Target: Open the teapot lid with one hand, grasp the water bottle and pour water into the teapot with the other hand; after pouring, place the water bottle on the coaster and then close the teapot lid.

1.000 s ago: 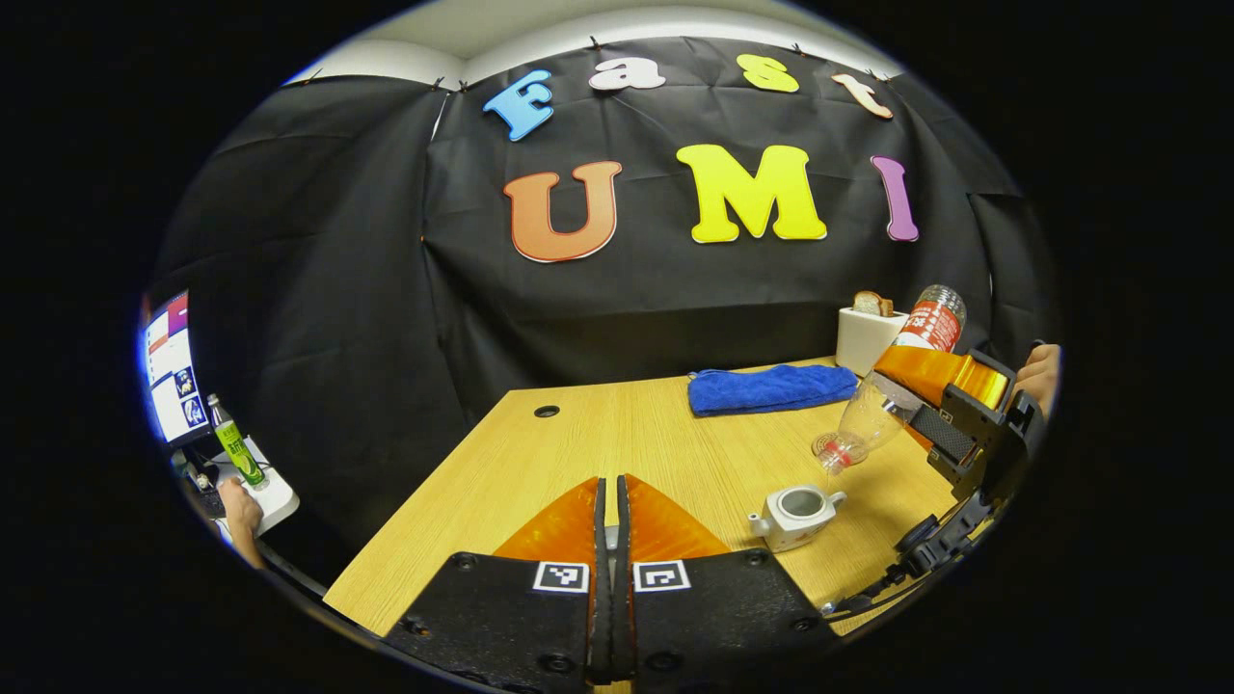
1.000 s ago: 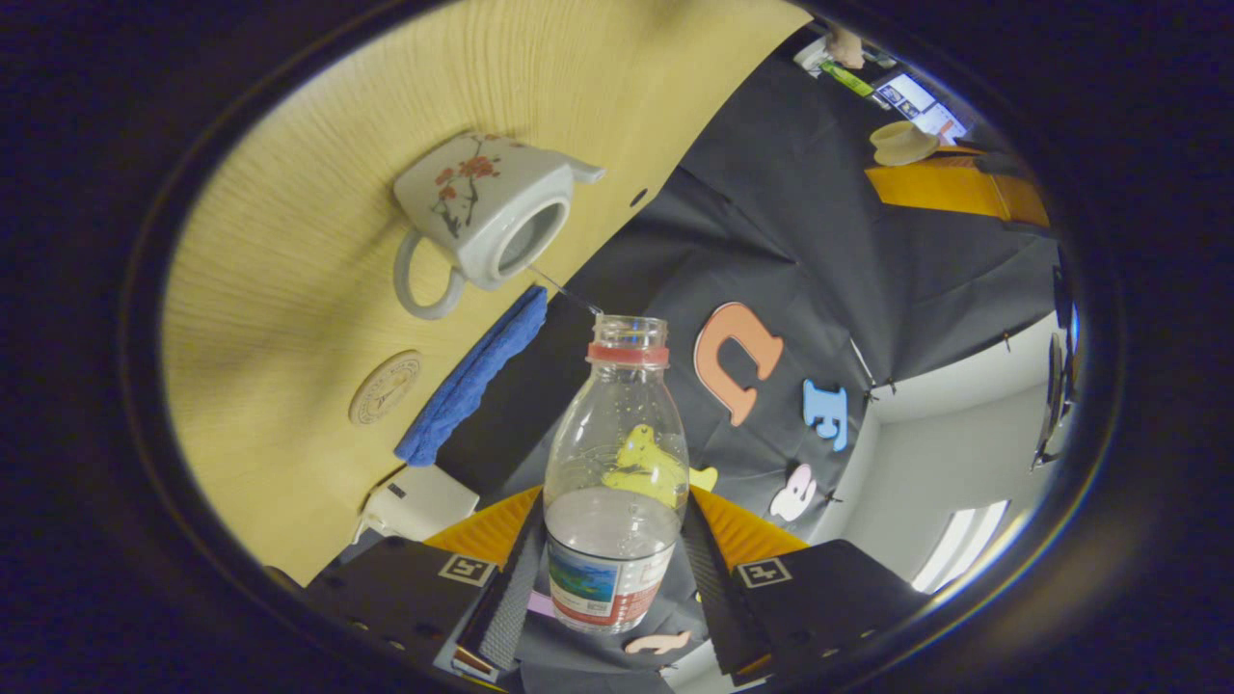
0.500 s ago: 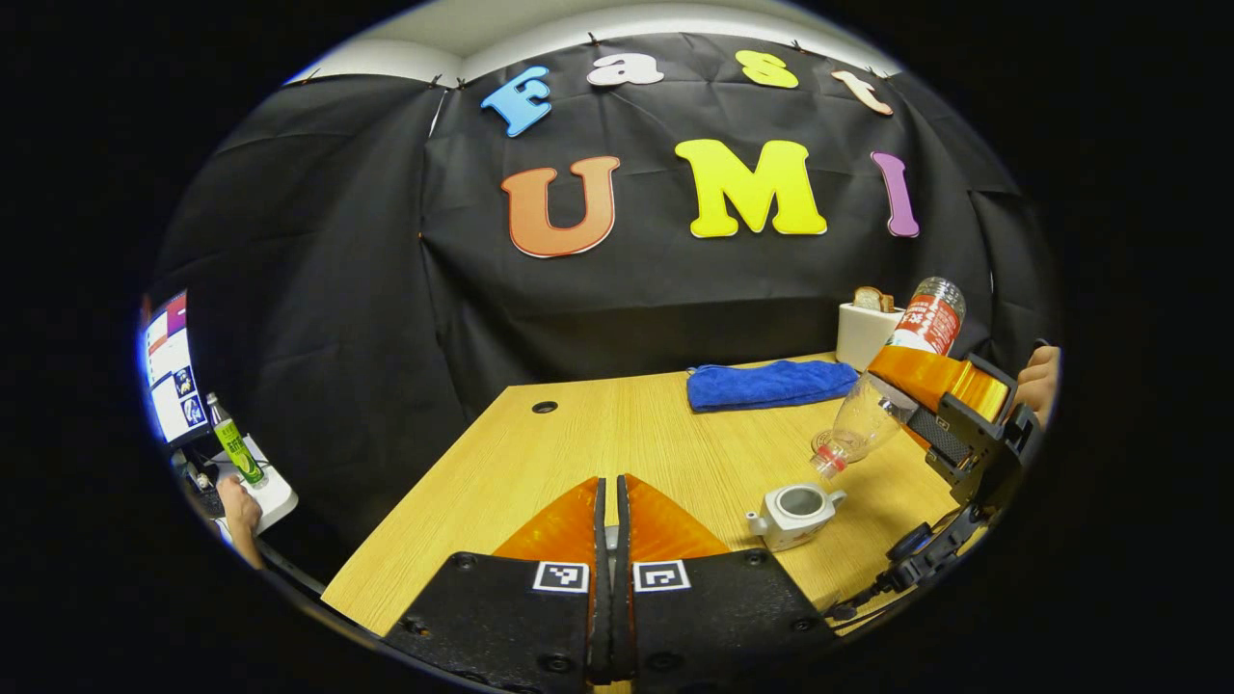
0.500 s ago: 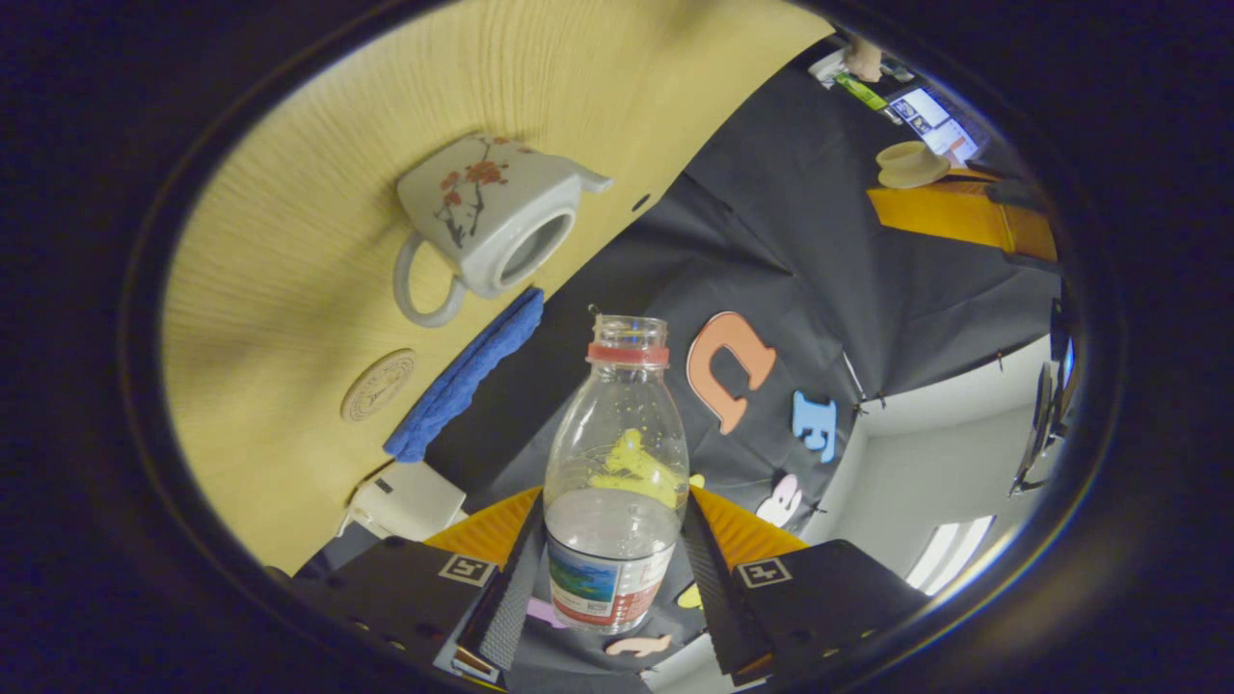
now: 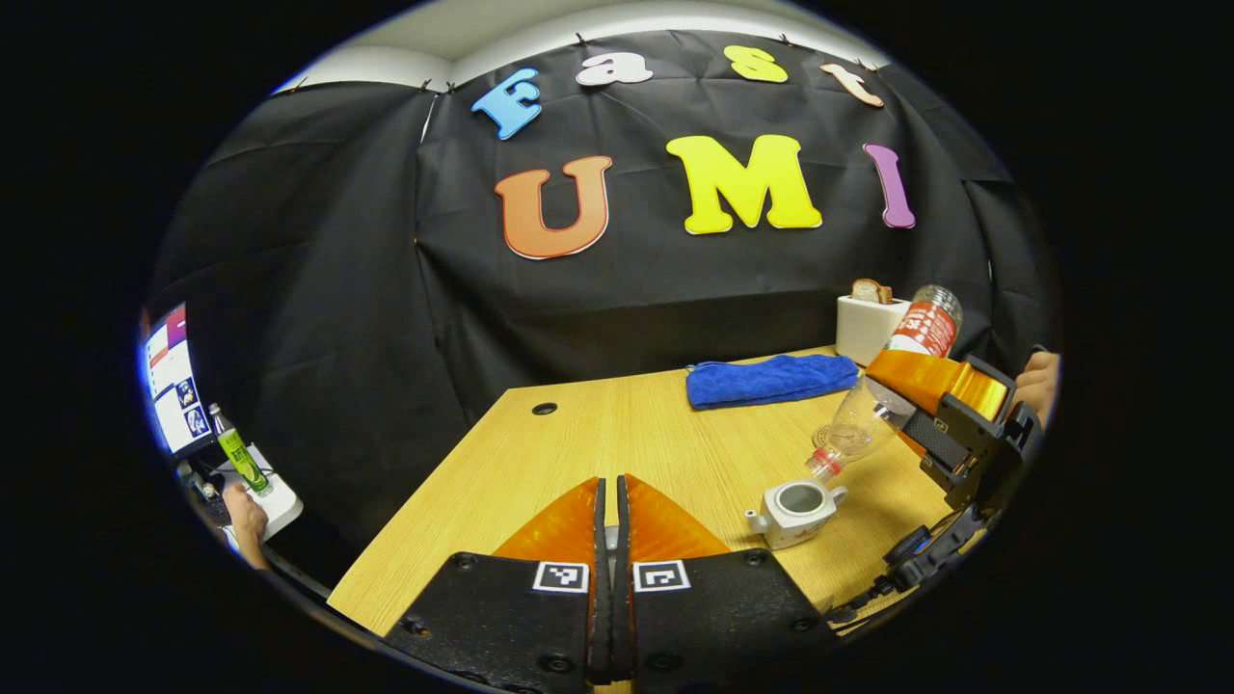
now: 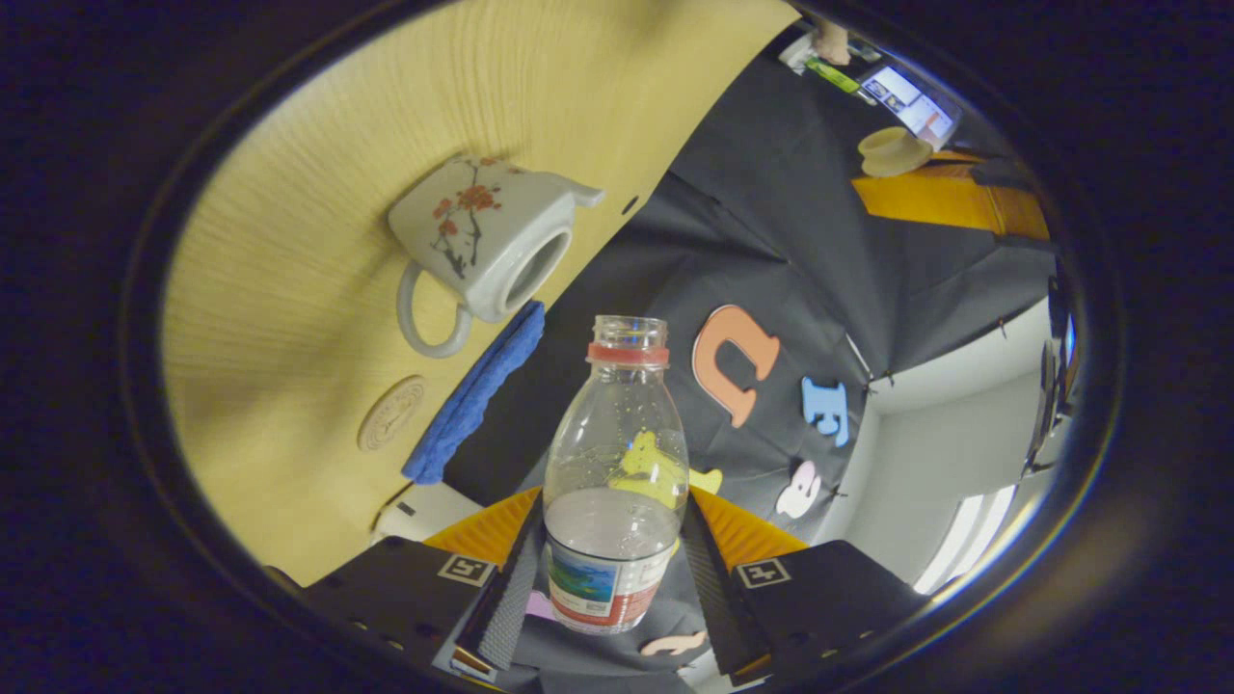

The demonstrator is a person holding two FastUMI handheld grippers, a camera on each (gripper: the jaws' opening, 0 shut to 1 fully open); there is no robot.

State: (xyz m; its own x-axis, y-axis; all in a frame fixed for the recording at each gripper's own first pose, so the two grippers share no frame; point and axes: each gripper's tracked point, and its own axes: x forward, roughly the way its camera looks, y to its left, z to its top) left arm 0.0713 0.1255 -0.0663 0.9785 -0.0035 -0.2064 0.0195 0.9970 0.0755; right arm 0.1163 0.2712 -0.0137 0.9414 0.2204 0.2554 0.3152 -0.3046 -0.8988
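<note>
Left gripper view first: the left gripper (image 5: 607, 540) has its fingers pressed together with barely a slit between them, and I can't tell from here whether anything's pinched in there. Far right, the right gripper (image 5: 925, 405) holds the water bottle (image 5: 887, 386) tipped neck-down, mouth just above and slightly right of the open teapot (image 5: 796, 509). Compared with a second ago, the bottle mouth sits a bit closer to the pot, but I see no stream, so I'd guess the pour is basically wrapping up. The blue towel (image 5: 769, 380) lies farther back on the table (image 5: 578, 453).

Right gripper view: both fingers clamp the bottle (image 6: 614, 482) around its labelled lower half. A second ago a thin thread of water ran from the mouth toward the pot; now it's gone, and water remains near the base. The teapot (image 6: 479, 246) sits upper left, lid off. The coaster (image 6: 391, 413) is bare, beside the towel (image 6: 472, 397) and nearer than the pot. The lid (image 6: 892, 151) shows far right, at the left gripper's tips (image 6: 940, 198). The next job looks like righting the bottle and heading for the coaster.
</note>
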